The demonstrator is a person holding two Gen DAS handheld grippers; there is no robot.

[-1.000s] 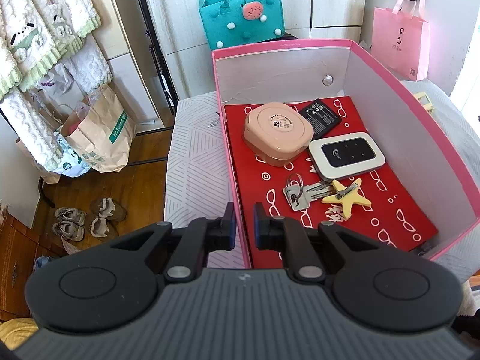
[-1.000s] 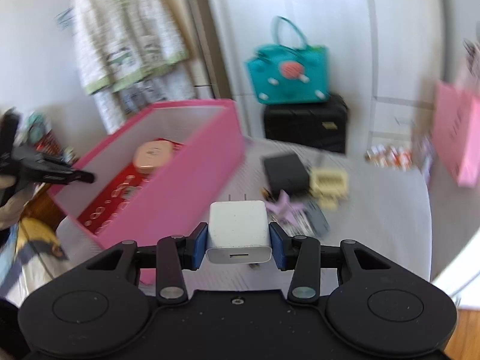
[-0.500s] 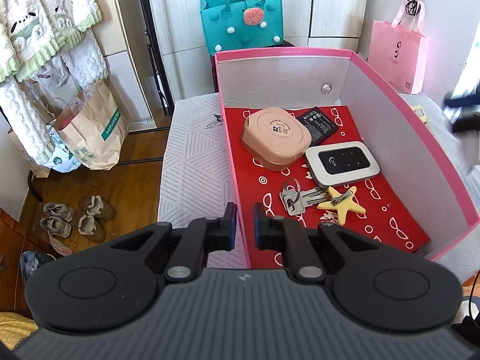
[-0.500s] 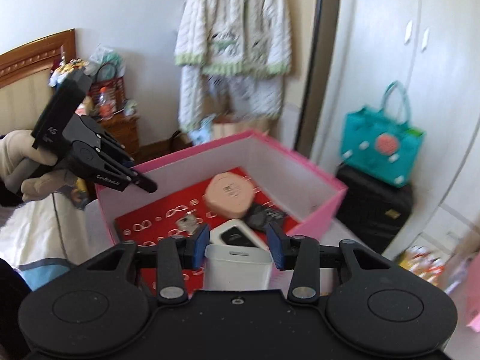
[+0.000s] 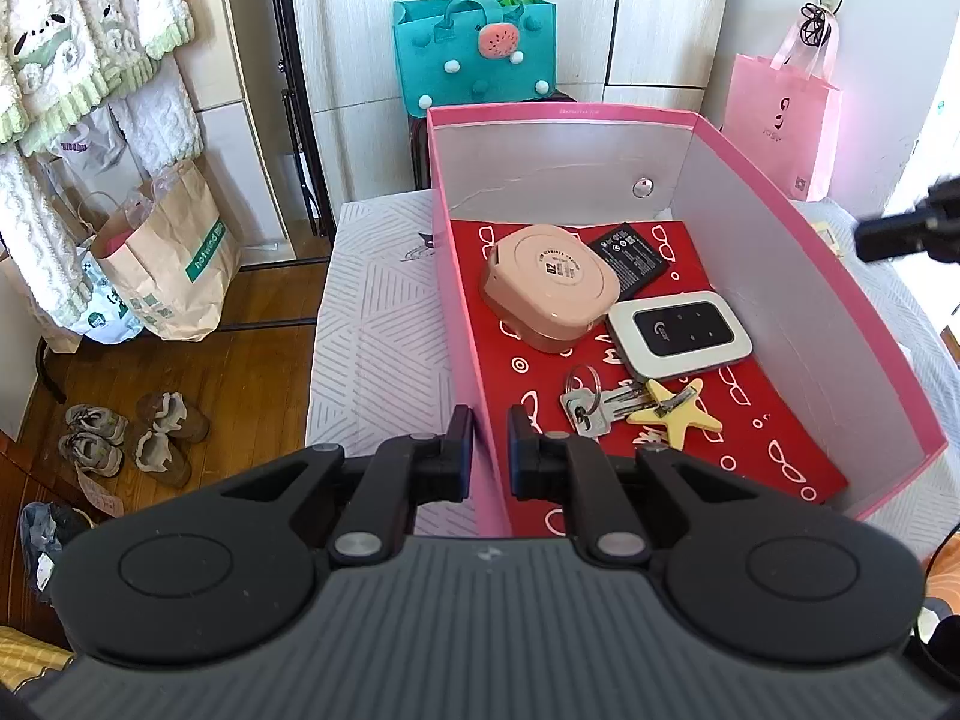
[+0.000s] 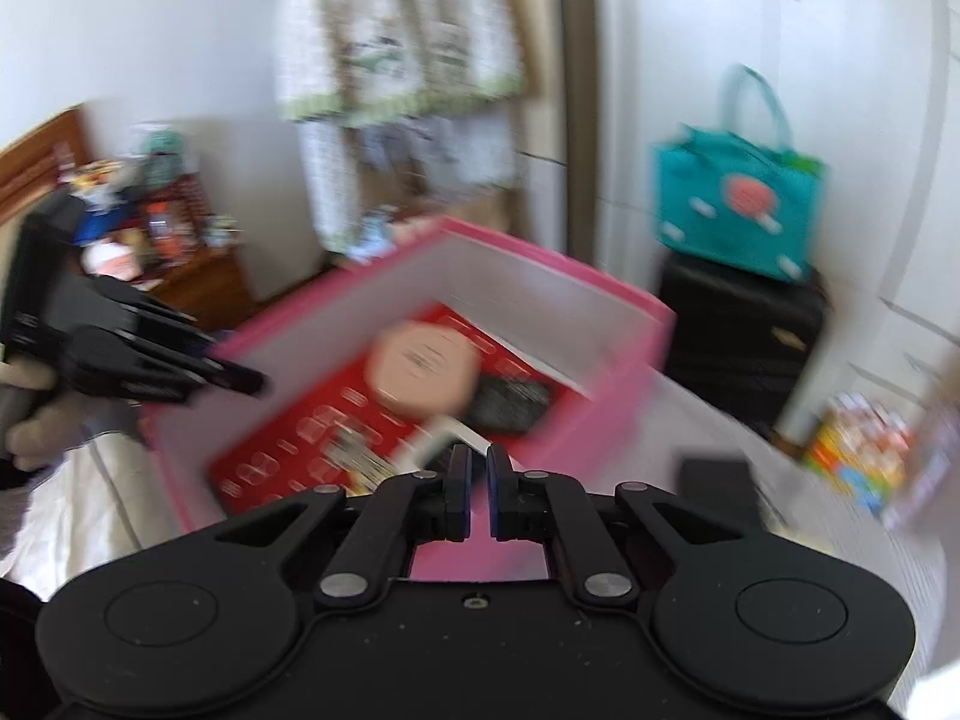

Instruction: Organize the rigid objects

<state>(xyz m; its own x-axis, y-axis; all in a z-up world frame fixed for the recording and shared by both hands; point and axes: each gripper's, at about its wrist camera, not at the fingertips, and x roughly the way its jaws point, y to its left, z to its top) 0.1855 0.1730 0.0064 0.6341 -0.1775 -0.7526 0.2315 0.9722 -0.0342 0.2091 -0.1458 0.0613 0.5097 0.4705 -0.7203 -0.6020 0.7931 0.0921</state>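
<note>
The left hand-held gripper [image 5: 485,420] sits low at the near left corner of the open pink cardboard box [image 5: 804,228], its two black fingers [image 5: 459,429] drawn to a narrow gap that straddles the box's left wall, though whether they pinch that wall cannot be told. Inside, on the red patterned lining, a round peach-coloured plastic case [image 5: 549,288] lies toward the back, a flat black battery [image 5: 630,257] just beside it on the right, a white pocket router with a black face [image 5: 678,333] in front of the battery, and a bunch of silver keys on a ring [image 5: 591,399] touching a yellow star-shaped charm [image 5: 675,411] nearest the camera. Over in the right wrist view, heavily blurred, the right hand-held gripper [image 6: 474,480] hangs above the box's near edge with its fingers almost together and nothing between them. The box rests on a pale patterned bed cover [image 5: 372,324], and a teal felt tote bag [image 5: 474,51] stands behind.
</note>
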